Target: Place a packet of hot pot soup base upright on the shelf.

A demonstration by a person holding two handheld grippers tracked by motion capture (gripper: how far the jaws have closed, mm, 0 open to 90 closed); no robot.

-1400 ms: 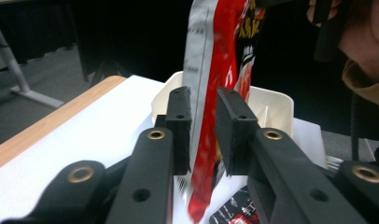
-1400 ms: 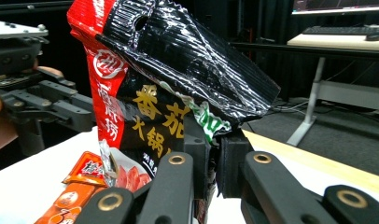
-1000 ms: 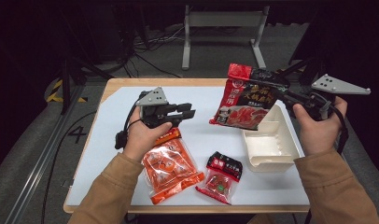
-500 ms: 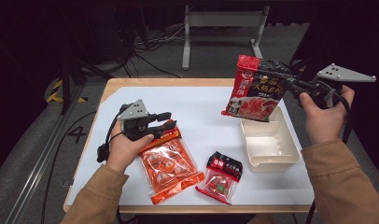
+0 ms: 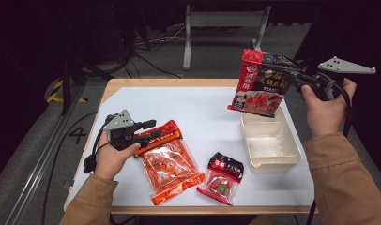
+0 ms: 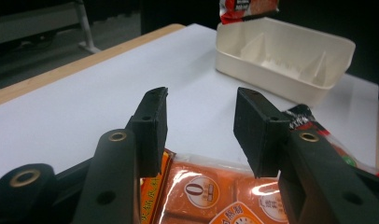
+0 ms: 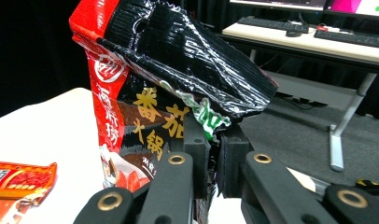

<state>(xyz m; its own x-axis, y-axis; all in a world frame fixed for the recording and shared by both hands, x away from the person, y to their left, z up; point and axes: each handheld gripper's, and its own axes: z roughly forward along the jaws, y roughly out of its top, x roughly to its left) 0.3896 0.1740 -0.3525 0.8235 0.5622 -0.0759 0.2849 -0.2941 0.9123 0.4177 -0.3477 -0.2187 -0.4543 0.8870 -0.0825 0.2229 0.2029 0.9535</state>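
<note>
So we've got the white-topped table (image 5: 198, 122) with its wooden rim, and toward its right side sits the cream plastic tray (image 5: 270, 143), with nothing lying in it as far as we can see. Hanging in the air over the tray's far end is the big red-and-black hotpot soup base packet (image 5: 261, 84), which we're gripping with the right gripper (image 5: 299, 80); in the right gripper view its jaws are pinched tight on the packet's crinkled edge. Over on the left part of the table lies the orange snack bag (image 5: 167, 164), flat with its top seal pointing away from us. Our left gripper (image 5: 151, 131) is down low right over that top seal, and its jaws have just been opening. From the left gripper view they stand apart with nothing clamped between them, and the bag shows below. Smallest thing: the little red-and-black sachet (image 5: 222, 177), lying near the front edge between the orange bag and the tray.
</note>
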